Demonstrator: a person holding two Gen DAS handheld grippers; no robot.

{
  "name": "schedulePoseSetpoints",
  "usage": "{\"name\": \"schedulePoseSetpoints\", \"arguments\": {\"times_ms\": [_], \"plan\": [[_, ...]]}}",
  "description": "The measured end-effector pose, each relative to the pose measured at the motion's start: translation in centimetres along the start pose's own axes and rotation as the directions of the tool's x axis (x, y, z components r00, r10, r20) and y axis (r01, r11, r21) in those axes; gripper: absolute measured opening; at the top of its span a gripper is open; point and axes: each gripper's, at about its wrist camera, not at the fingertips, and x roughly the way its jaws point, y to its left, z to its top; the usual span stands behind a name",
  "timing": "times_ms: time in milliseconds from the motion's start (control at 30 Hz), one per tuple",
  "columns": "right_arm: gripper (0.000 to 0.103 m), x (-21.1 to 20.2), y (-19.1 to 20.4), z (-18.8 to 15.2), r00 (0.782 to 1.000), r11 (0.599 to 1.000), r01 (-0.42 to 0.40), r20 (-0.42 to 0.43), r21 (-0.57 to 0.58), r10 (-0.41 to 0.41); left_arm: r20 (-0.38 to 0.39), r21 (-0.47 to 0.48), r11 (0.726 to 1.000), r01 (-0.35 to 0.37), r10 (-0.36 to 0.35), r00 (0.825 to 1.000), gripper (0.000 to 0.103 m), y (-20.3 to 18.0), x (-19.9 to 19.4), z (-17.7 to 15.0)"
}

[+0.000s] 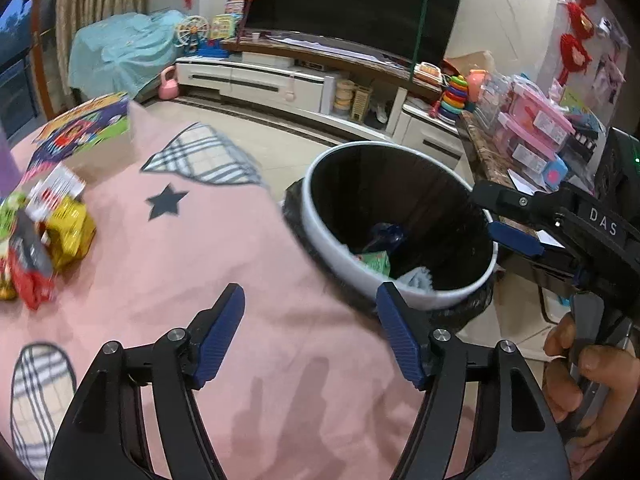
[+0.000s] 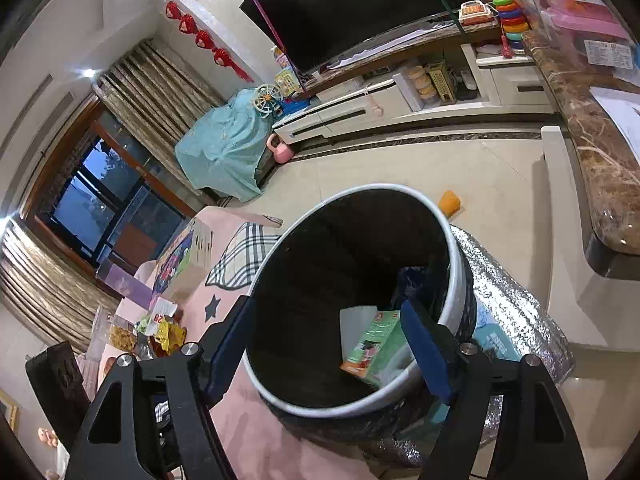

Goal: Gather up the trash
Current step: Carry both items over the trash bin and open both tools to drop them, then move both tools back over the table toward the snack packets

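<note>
Only my right wrist view shows the window (image 2: pixel 100 196) at left and the crinkled silver foil mat (image 2: pixel 516 308) beside the round white-rimmed bin (image 2: pixel 456 264). My left view shows the pink cloth (image 1: pixel 248 248) and glossy snack wrappers (image 1: pixel 44 236) at its left edge. A green carton (image 2: pixel 376 344) lies in the bin. Both my left gripper (image 1: pixel 310 332) and right gripper (image 2: pixel 326 346) are spread, empty.

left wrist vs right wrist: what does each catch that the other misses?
Left wrist only: the right tool seen from the side over the bin, the hand on its handle, and the open left tool above the pink cloth.

Right wrist only: the silver foil bag beside the bin, the orange cup on the floor, and the window.

Both: the bin holding a green carton, the wrapper pile on the cloth, the TV.
</note>
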Motion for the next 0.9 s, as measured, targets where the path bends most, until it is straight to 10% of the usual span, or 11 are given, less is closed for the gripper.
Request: {"name": "schedulePoseSetpoints", "arguments": {"times_ms": [900], "plan": [[0.087,1.9,11.1,-9.4,0.991,0.964,-0.111,-0.101,-0.242,0.089,0.05,-0.297,0.946,-0.131,0.152,0.987,0.074,13.5,-7.5,-9.2]]}}
